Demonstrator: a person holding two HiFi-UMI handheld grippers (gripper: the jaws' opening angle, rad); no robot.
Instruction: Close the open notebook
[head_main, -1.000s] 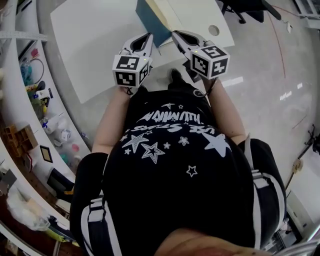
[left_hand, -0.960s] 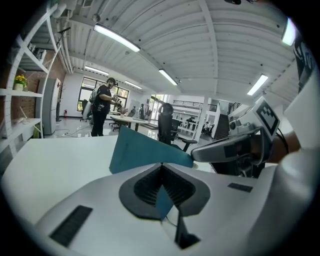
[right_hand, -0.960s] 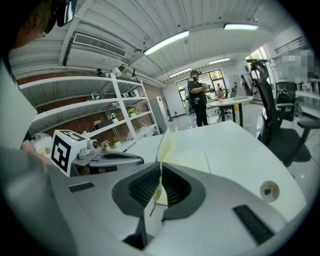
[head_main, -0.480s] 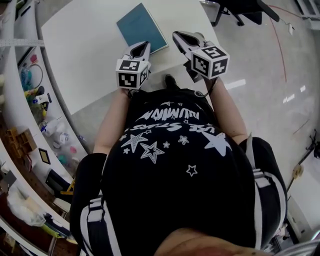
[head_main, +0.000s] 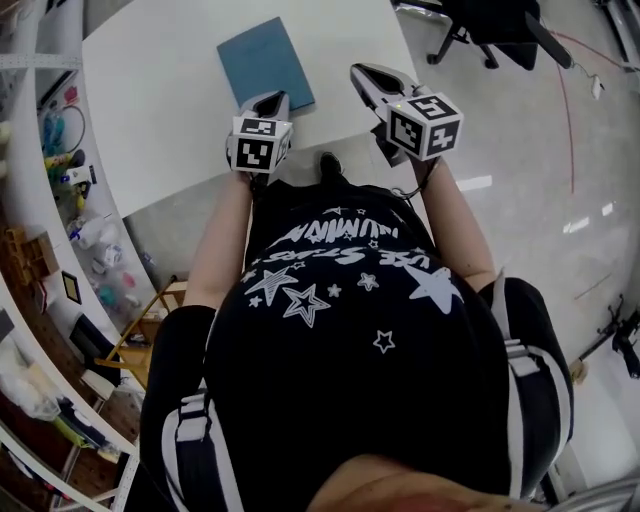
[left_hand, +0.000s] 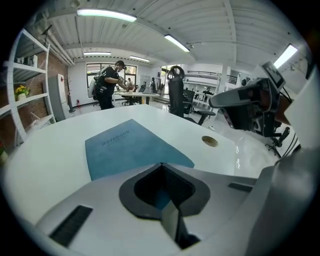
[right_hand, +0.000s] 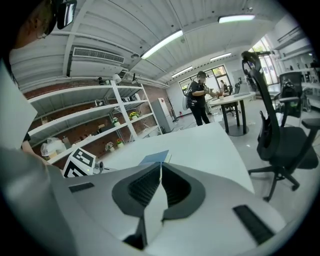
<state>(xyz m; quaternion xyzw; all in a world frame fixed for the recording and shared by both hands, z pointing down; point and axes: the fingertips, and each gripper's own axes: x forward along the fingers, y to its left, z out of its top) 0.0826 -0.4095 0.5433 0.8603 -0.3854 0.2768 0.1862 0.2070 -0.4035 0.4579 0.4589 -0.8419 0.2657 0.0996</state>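
The teal notebook (head_main: 262, 62) lies closed and flat on the white table (head_main: 150, 110), cover up; its cover lettering shows in the left gripper view (left_hand: 127, 147). My left gripper (head_main: 275, 97) hovers just short of the notebook's near edge, jaws shut with nothing between them (left_hand: 161, 164). My right gripper (head_main: 358, 72) is held to the right of the notebook, over the table's near edge, also shut and empty (right_hand: 161, 162). From the right gripper view only a sliver of the notebook (right_hand: 154, 158) shows past the jaw tips.
A round cable hole (left_hand: 209, 141) sits in the table right of the notebook. A black office chair (head_main: 490, 25) stands beyond the table's right side. Cluttered shelves (head_main: 60, 180) run along the left. A person (left_hand: 107, 85) stands at a far desk.
A second ago the notebook stood open with white pages showing; now it lies closed. Both grippers have drawn back from it toward my body, the left one sinking lower.
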